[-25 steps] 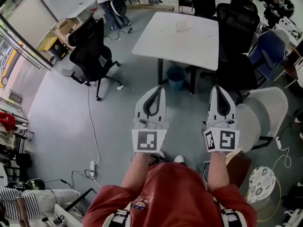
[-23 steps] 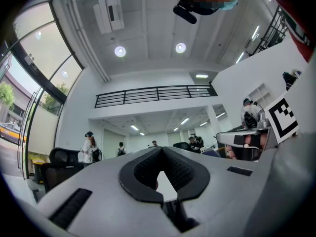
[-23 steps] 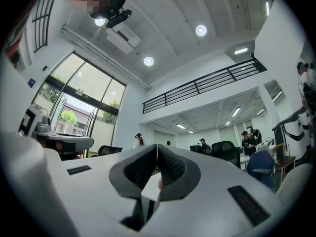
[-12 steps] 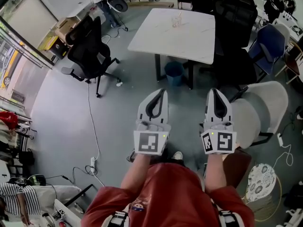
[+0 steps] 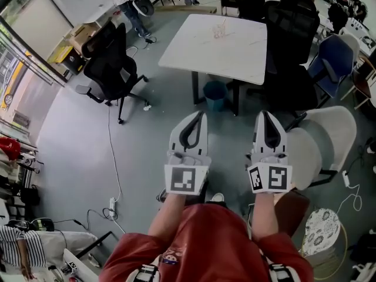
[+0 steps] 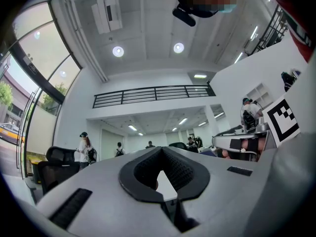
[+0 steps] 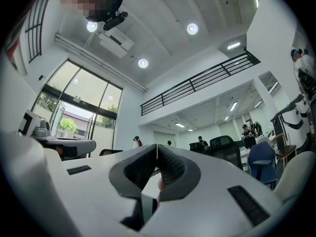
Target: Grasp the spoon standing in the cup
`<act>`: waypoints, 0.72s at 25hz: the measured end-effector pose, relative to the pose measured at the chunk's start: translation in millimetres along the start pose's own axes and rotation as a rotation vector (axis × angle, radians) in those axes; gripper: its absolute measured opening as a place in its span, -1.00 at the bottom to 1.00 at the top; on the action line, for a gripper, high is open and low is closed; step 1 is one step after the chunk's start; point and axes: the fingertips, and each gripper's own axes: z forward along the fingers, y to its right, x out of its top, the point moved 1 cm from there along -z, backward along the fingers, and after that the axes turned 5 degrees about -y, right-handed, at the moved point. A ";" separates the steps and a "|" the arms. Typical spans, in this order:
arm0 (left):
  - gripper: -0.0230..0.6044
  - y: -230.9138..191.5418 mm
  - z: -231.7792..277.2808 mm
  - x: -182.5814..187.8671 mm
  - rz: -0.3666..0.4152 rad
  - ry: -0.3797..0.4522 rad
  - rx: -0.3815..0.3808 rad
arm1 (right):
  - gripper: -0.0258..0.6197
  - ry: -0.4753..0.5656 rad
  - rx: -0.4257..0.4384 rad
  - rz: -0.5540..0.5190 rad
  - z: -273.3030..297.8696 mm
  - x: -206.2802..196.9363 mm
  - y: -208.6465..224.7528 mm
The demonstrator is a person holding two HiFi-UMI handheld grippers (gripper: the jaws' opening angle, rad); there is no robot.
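Left tongs [image 5: 202, 114] and right tongs [image 5: 262, 114] are both closed on nothing. The cup [image 5: 221, 32] with its spoon [image 5: 224, 23] stands far ahead on the bench [image 5: 235, 54]; reaching in unopened could knock it over.

A red shirt [image 5: 205, 239] is worn; left hand-held gripper [image 5: 201, 115] and right hand-held gripper [image 5: 264, 114] are white.

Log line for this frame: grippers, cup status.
left gripper: shut, empty | right gripper: shut, empty | clear cup: on white square table, far ahead, untouched
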 end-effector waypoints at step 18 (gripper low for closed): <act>-0.90 -98.0 89.4 -45.2 -0.042 -0.003 0.048 | -0.87 -0.043 0.033 -0.056 132.9 -37.4 -19.1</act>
